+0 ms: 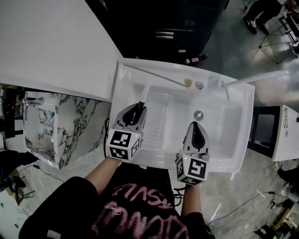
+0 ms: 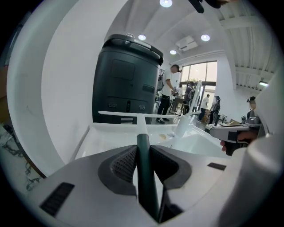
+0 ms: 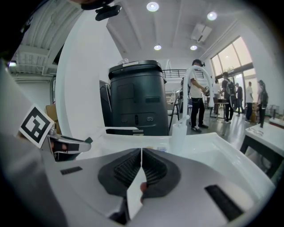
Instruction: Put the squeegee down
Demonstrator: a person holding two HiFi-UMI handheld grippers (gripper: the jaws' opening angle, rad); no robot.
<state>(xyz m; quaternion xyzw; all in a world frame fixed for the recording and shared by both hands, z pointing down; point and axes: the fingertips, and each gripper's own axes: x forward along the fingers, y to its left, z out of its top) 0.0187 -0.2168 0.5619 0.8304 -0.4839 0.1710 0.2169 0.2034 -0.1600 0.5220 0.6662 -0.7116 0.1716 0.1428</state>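
White sink (image 1: 140, 71), dark green squeegee handle (image 2: 145, 177), white marble panel (image 1: 70, 126) with grey veins

We are in a big open work hall, more a lab or studio than a home. The white sink (image 1: 246, 122) is a freestanding unit on a bare grey floor (image 1: 224, 46), with cables (image 1: 240, 204) trailing near us. On the far side stands a tall dark machine cabinet (image 3: 137, 97). To its right, people (image 3: 195, 95) stand by high windows (image 3: 230, 57) under ceiling spotlights (image 3: 152, 6).
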